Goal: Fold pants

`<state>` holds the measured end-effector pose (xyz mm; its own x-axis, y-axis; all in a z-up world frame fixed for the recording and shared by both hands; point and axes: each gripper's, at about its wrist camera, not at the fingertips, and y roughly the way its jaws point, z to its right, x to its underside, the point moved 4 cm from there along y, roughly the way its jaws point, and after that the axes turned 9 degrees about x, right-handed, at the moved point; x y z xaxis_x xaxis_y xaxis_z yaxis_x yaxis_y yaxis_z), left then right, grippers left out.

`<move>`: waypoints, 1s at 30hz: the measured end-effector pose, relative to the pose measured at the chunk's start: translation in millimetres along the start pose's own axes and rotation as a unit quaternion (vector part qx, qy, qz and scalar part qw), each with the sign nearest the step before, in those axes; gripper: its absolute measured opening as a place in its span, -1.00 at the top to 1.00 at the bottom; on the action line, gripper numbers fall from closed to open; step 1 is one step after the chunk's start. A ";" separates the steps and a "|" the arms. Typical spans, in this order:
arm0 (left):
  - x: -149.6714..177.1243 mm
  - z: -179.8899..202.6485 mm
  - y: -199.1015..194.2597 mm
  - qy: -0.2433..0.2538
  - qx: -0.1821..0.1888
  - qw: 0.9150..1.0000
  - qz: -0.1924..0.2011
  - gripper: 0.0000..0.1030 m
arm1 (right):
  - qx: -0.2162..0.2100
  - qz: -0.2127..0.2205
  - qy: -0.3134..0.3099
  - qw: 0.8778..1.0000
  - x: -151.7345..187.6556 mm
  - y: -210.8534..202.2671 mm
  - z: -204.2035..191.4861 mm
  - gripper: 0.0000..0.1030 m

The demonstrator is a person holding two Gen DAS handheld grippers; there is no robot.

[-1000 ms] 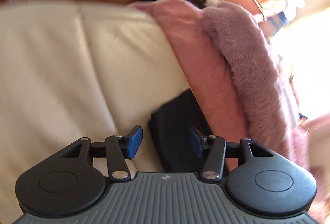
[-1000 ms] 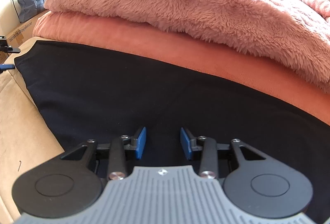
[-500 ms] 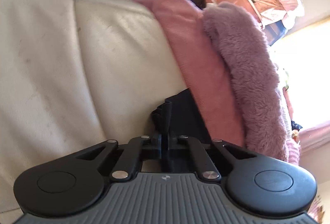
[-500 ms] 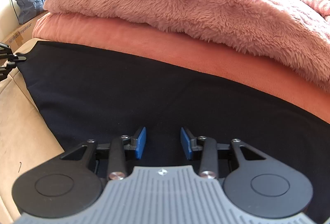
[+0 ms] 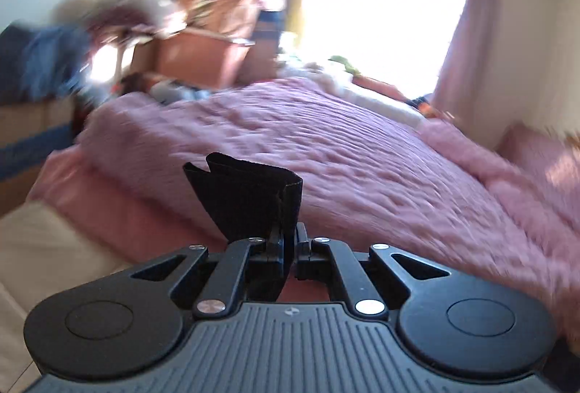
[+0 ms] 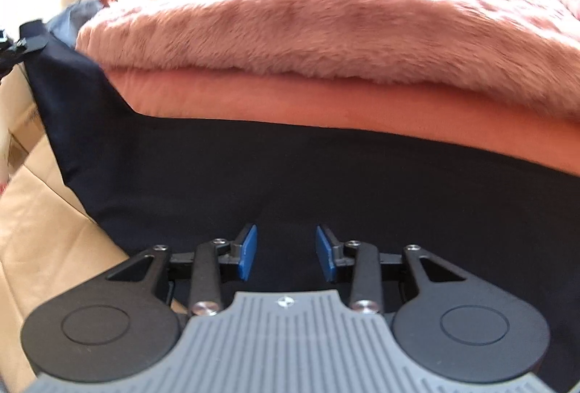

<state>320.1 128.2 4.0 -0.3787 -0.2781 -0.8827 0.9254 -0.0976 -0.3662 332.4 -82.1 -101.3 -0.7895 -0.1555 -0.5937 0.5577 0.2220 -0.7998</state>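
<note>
Black pants lie spread along the near edge of the bed, in front of a salmon sheet. My right gripper hovers low over their middle, open, with only flat cloth showing beyond its blue pads. My left gripper is shut on a corner of the pants, which stands up folded above its jaws. The right wrist view shows that corner lifted at the far left, pinched by the left gripper, so that end of the cloth rises off the surface.
A fluffy pink blanket covers the bed behind the sheet. Cream leather padding runs along the left. Behind the bed stand cardboard boxes and blurred clutter, and a bright window with a pink curtain.
The left gripper closed on the pants corner, then swung up and rolled, lifting the corner off the cream surface. The right gripper rose slightly and stayed open over the pants.
</note>
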 end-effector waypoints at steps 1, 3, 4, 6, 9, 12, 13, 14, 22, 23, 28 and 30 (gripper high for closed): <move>6.7 23.8 4.4 0.030 0.010 0.999 -0.006 0.93 | -0.001 0.000 0.009 1.000 3.7 -6.7 5.9 0.35; 28.6 68.7 13.5 0.083 0.032 0.996 -0.026 0.93 | -0.005 -0.001 0.032 0.999 12.0 -19.5 19.0 0.35; 43.4 89.0 18.4 0.111 0.041 0.992 -0.036 0.92 | -0.008 0.000 0.045 0.999 16.3 -26.0 25.9 0.35; 80.5 121.7 29.3 0.151 0.061 0.984 -0.071 0.93 | -0.007 0.002 0.065 0.998 24.2 -36.4 38.0 0.35; 138.1 147.2 42.0 0.183 0.080 0.971 -0.131 0.93 | 0.005 0.003 0.077 0.997 35.9 -47.7 54.1 0.34; 175.1 146.8 42.0 0.183 0.094 0.960 -0.191 0.92 | 0.012 -0.001 0.092 0.996 47.5 -53.8 67.2 0.34; 182.2 144.6 41.5 0.180 0.097 0.956 -0.210 0.90 | 0.011 -0.003 0.097 0.995 51.2 -55.9 70.6 0.34; 185.1 140.3 38.6 0.169 0.105 0.953 -0.227 0.88 | 0.008 -0.005 0.103 0.995 55.4 -57.8 73.3 0.34; 163.4 102.8 35.7 0.017 0.228 0.922 -0.312 0.41 | -0.077 -0.016 0.203 0.976 64.2 -53.2 76.1 0.33; 156.1 97.2 34.2 0.002 0.240 0.922 -0.305 0.35 | -0.084 -0.016 0.213 0.973 61.9 -52.2 75.7 0.33; 129.1 55.6 39.3 -0.024 0.165 0.949 -0.268 0.27 | -0.115 -0.026 0.258 0.959 46.4 -37.7 74.7 0.33; 123.1 39.9 42.7 -0.019 0.134 0.955 -0.265 0.27 | -0.128 -0.036 0.277 0.952 38.7 -26.2 73.0 0.33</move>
<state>313.6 51.7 -108.6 -0.7991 -0.1563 -0.5806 0.5764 -0.4738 -0.6658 305.9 -164.2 -109.8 -0.8767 0.3361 -0.3442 0.4726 0.4682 -0.7466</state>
